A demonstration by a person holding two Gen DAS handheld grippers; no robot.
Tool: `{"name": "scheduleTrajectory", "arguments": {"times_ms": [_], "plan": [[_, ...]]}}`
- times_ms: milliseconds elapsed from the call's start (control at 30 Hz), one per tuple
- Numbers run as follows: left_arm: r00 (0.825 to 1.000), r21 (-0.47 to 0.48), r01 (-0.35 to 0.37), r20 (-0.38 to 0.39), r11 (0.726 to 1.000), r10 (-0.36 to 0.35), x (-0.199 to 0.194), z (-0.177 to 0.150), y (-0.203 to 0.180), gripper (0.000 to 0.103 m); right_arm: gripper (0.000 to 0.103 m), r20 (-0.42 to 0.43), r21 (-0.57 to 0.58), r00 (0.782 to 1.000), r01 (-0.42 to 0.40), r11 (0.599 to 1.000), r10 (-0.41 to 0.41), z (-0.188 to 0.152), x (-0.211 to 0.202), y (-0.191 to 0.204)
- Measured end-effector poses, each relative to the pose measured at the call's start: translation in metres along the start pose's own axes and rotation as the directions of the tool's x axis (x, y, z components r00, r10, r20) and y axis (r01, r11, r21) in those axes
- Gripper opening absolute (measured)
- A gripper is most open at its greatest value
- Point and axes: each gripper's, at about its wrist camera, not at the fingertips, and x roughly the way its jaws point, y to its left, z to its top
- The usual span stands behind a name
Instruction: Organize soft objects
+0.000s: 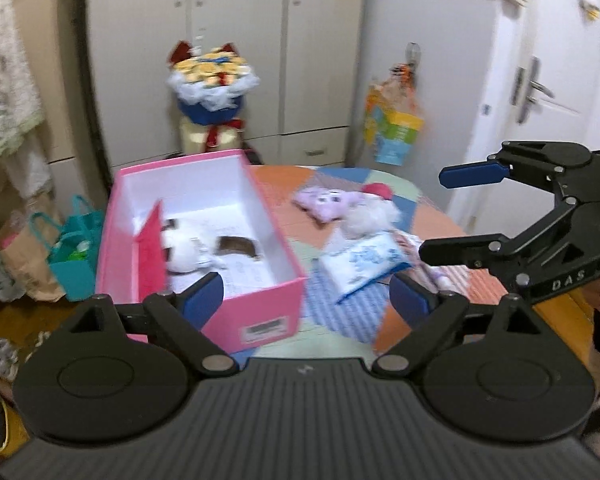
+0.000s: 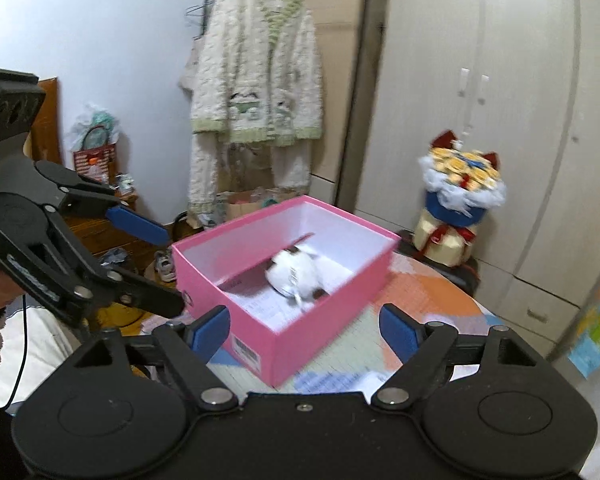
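Both my left claw (image 1: 306, 294) and right claw (image 2: 304, 328) gape wide, empty; one white plush (image 2: 296, 274) lies in the pink box (image 1: 260, 304), remaining soft toys (image 1: 340, 208) on the table (image 1: 440, 216): light, squashy, best pinched mid-body

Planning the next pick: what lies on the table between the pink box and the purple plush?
In the left wrist view, only bare patchwork tablecloth lies between the pink box and the purple plush.
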Motion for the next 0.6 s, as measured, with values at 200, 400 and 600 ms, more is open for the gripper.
{"name": "scheduleTrajectory", "arguments": {"times_ms": [200, 400, 600], "plan": [[0.997, 0.095, 0.071, -0.011, 0.993, -0.070, 0.021, -0.001, -0.039, 0.091, 0.087, -0.042, 0.077, 0.997, 0.068, 0.995, -0.065, -0.042, -0.025, -0.024], [0.984, 0.135, 0.164, -0.096, 0.977, -0.152, 0.064, 0.000, -0.072, 0.091, 0.088, -0.119, 0.136, 0.988, 0.115, 0.984, -0.099, -0.081, -0.027, -0.051], [0.975, 0.132, 0.183, -0.154, 0.974, -0.162, 0.111, 0.000, -0.092, 0.091, 0.088, -0.158, 0.184, 0.980, 0.149, 0.972, -0.120, -0.110, -0.019, -0.085]]}}
